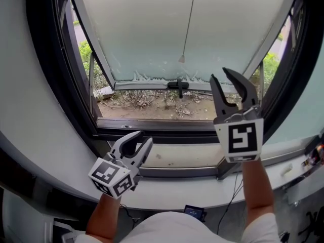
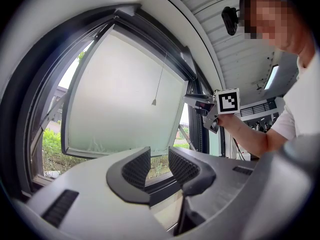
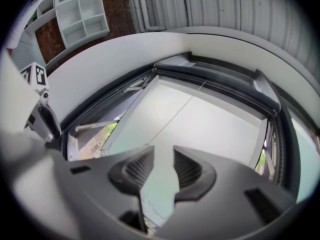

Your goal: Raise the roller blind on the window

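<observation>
I count one roller blind [image 1: 152,29], one pull cord [image 1: 190,19], and two grippers: left gripper [image 1: 143,138], right gripper [image 1: 218,74].

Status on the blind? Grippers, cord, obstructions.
Both open, empty: left gripper low, right gripper raised, right of the pull cord. Roller blind nearly fully down, cord not gripped. Nothing in the way.

A: What is the blind [image 1: 152,29] in front of the right gripper [image 1: 219,75] like?
B: Pale, smooth, matt cloth. The frame [image 1: 50,59] around it looks like dark metal.
A: And the gripper?
B: Grey matt plastic, with bumpy ribbed pads [image 3: 189,166].
</observation>
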`<state>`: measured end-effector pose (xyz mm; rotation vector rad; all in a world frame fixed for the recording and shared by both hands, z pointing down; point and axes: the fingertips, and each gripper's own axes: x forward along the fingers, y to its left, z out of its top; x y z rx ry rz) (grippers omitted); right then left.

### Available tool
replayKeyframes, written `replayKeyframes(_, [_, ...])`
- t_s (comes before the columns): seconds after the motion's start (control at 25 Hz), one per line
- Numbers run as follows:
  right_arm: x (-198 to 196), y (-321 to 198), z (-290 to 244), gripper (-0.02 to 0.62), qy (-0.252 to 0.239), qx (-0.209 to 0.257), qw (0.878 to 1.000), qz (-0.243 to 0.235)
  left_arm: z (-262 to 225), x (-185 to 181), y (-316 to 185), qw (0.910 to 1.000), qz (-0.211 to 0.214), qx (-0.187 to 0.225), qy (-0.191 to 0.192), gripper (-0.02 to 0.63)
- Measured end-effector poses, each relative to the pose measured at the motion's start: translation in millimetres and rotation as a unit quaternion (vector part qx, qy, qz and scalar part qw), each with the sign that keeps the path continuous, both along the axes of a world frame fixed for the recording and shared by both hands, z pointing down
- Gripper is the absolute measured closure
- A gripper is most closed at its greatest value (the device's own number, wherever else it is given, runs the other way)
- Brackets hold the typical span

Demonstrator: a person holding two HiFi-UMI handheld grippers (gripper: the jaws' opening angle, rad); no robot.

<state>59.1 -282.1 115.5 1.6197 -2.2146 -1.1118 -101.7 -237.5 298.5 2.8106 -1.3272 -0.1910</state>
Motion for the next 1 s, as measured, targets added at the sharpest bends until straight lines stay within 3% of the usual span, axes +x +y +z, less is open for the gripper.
replayKeyframes(0.28, [2,1,6,0.483,0.003,-0.007,1.0,0.001,-2,-1,2,1.0,-0.002,-0.002,0.002,0.477])
replayKeyframes(0.52, [16,7,23,0.483,-0.009,-0.02,1.0,0.008,16,-4,6,0.9993,-0.001,-0.023,0.031,0.477])
replayKeyframes(0.64, [22,10,38,0.483,-0.014,-0.032,0.999,0.009,8,0,11,0.9998,0.005,-0.012,0.013,0.477])
replayKeyframes(1.0, [44,23,94,0.508,-0.07,-0.087,0.994,0.002,16,11,24,0.9996,0.009,-0.018,0.022,0.485])
